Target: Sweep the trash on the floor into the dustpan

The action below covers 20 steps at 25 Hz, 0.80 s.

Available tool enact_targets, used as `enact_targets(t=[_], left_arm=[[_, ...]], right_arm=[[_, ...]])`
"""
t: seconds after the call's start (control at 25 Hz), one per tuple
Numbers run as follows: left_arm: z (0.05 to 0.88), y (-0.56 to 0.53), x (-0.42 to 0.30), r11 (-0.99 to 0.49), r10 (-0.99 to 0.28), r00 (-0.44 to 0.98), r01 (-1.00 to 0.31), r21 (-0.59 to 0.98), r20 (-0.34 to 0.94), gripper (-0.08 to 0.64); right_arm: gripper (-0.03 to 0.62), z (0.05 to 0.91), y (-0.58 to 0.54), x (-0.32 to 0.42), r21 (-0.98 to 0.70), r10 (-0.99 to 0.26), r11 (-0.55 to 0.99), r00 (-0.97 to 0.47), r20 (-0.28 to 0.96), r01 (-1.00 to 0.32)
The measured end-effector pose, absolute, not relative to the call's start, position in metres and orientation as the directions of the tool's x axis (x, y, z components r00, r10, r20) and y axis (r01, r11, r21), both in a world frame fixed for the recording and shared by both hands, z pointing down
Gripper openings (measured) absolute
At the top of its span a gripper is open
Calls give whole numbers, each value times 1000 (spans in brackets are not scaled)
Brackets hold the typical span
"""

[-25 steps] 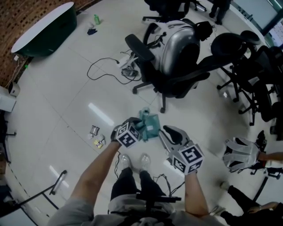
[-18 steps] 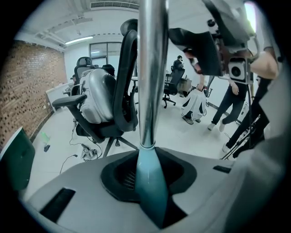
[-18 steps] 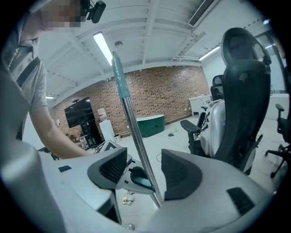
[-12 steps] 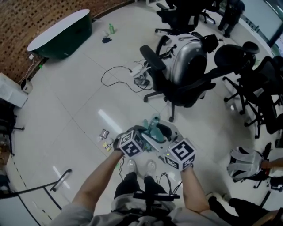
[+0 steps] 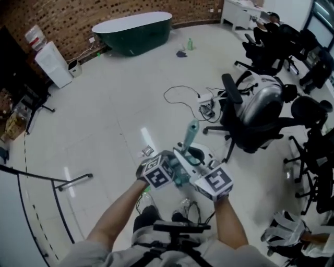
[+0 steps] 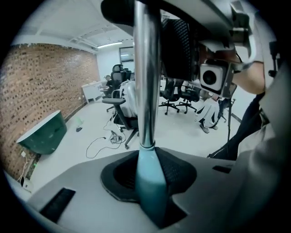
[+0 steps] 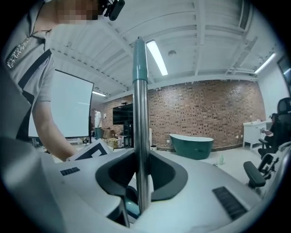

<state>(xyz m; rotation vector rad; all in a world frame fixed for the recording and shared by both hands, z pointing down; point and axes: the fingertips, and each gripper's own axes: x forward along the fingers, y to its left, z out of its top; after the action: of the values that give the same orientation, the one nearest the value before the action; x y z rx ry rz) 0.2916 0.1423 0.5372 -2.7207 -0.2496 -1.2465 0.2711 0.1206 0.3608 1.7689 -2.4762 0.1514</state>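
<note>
Both grippers meet low in the middle of the head view, side by side, sharing 1 long pole [image 5: 188, 140] that slants up and away from the person. The left gripper [image 5: 172, 167] is clamped on the pole's lower, teal sleeve: in the left gripper view that sleeve fills the gap of the left gripper [image 6: 148, 177] and the bare metal pole [image 6: 144, 82] rises out of it. The right gripper [image 5: 188, 159] sits just beside it; in the right gripper view its jaws are closing round the metal shaft of the pole [image 7: 141, 136], which stands between them with the pads against it, and the right gripper [image 7: 138, 182] looks up the shaft to a teal cap at the top. Whether this pole belongs to a broom or to the dustpan cannot be told, as its lower end is hidden behind the grippers. A few small scraps of trash [image 5: 147, 151] lie on the pale floor [image 5: 104, 120] just beyond the left gripper. Farther off stand a dark green bathtub [image 5: 133, 31] against a brick wall [image 5: 104, 13], a black office chair [image 5: 245, 122] and a loose cable [image 5: 182, 96] near it
</note>
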Motion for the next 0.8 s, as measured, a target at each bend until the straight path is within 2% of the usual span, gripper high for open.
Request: enact_targets(t=[0.16,0.48,0.8], left_arm=[[531,109,248,-992,28,670,108,-60,742,104],[521,43,157,-997,-59,675,-9,-71,735,104],[519,3,125,-990,-142,651,-111,-92,746,104]], right_arm=[[69,355,89,224,-2,-907,397,-393,152,-918],[69,346,27,133,8,-868,476,-469,163,-879],[69,344,-14,109,-11,-834,538,-534,141,-843]])
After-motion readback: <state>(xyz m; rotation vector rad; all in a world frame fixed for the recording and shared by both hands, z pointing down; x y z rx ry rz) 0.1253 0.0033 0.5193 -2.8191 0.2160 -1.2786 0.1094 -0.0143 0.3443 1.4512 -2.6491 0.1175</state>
